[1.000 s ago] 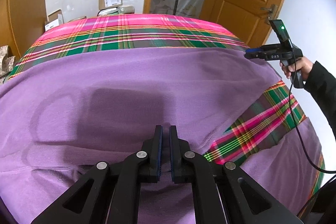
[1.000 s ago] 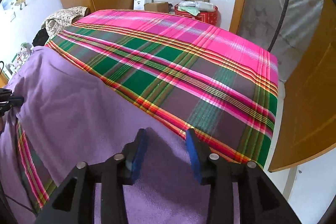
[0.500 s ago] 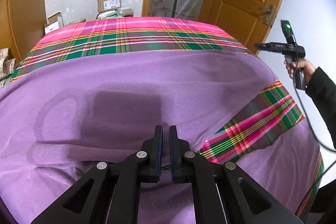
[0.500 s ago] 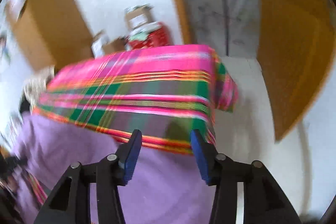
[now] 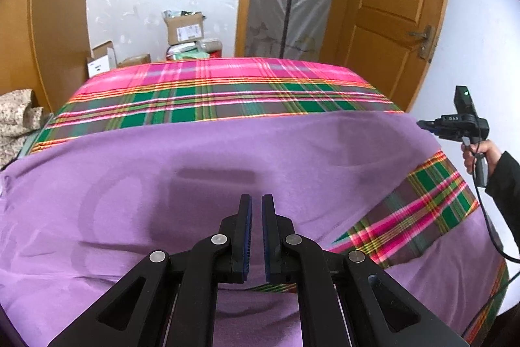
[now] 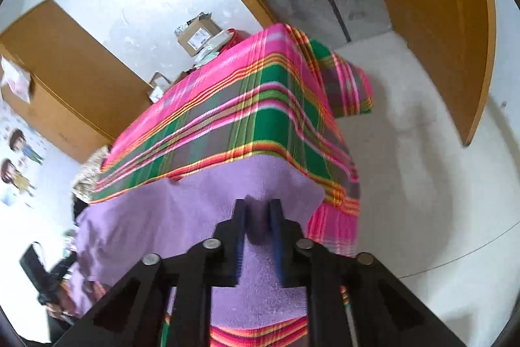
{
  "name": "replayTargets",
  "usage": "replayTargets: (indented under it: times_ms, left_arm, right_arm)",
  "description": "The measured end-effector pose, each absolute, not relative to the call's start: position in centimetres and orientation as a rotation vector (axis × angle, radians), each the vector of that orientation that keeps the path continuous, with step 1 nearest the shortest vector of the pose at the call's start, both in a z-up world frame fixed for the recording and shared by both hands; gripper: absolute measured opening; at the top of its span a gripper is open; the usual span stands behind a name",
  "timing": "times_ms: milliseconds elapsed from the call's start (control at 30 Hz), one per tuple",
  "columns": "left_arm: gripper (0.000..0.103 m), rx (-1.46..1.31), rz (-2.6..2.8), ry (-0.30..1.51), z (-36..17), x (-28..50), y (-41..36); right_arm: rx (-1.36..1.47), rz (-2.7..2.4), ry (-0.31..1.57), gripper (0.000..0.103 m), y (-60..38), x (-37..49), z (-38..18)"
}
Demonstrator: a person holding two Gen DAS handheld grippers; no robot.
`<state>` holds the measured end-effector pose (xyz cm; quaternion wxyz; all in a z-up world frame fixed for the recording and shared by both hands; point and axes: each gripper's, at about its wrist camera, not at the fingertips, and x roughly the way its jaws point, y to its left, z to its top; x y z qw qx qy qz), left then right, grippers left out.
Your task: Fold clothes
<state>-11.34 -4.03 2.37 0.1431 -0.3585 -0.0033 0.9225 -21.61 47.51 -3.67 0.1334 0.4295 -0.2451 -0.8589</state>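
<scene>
Over on the far left there's a crumpled patterned cloth [image 5: 18, 116] bunched up beside the bed [image 5: 208, 80], plus a few cardboard boxes [image 5: 185, 28] stacked against the back wall. The bed has a loud pink-and-green plaid blanket [image 5: 227, 100] on it, and the purple garment [image 5: 162, 165] is spread flat across the near half of that, one part lying off to the right with a strip of plaid showing in between. The left hand-held gripper [image 5: 256, 210] sits low over the purple fabric with its fingers nearly together, only a thin gap, nothing visibly pinched. Further right, the right hand-held gripper [image 6: 258, 210] is at the corner of the bed, fingers close together with a fold of the purple garment between them, so it looks clamped on the cloth. A wooden door [image 5: 390, 8] stands behind.
</scene>
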Motion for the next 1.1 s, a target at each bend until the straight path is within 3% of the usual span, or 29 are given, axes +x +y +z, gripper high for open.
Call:
replayTargets:
  times_ms: [367, 400, 500, 600, 667, 733, 867, 1100]
  left_arm:
    - [0.006, -0.992, 2.811, -0.052, 4.1, -10.5, -7.4]
    - [0.006, -0.985, 2.828, -0.066, 4.3, -10.3, -7.9]
    - [0.006, -0.952, 2.895, -0.132, 4.9, -9.7, -9.7]
    - [0.006, -0.881, 2.968, -0.200, 6.2, -8.5, -11.4]
    - [0.006, -0.799, 3.017, -0.232, 7.7, -7.2, -12.3]
    - [0.006, -0.714, 3.064, -0.265, 9.2, -5.9, -13.1]
    - [0.019, -0.553, 3.140, -0.306, 12.0, -3.4, -14.5]
    - [0.023, -0.527, 3.240, -0.217, 13.1, -1.6, -15.4]
  right_arm:
    - [1.179, -2.711, -0.630, 0.008, 46.3, -20.1, -0.4]
    - [1.152, -2.708, -0.604, 0.012, 45.5, -19.8, 0.4]
    - [1.091, -2.682, -0.506, 0.043, 42.7, -18.5, 2.5]
    - [1.072, -2.628, -0.317, 0.043, 37.6, -16.7, 4.3]
    - [0.983, -2.597, -0.230, 0.036, 34.4, -14.7, 5.8]
    - [0.920, -2.574, -0.201, 0.033, 32.5, -13.2, 6.9]
    - [0.828, -2.503, -0.168, 0.033, 29.6, -10.7, 9.5]
    - [0.794, -2.426, -0.178, 0.033, 26.5, -8.2, 11.5]
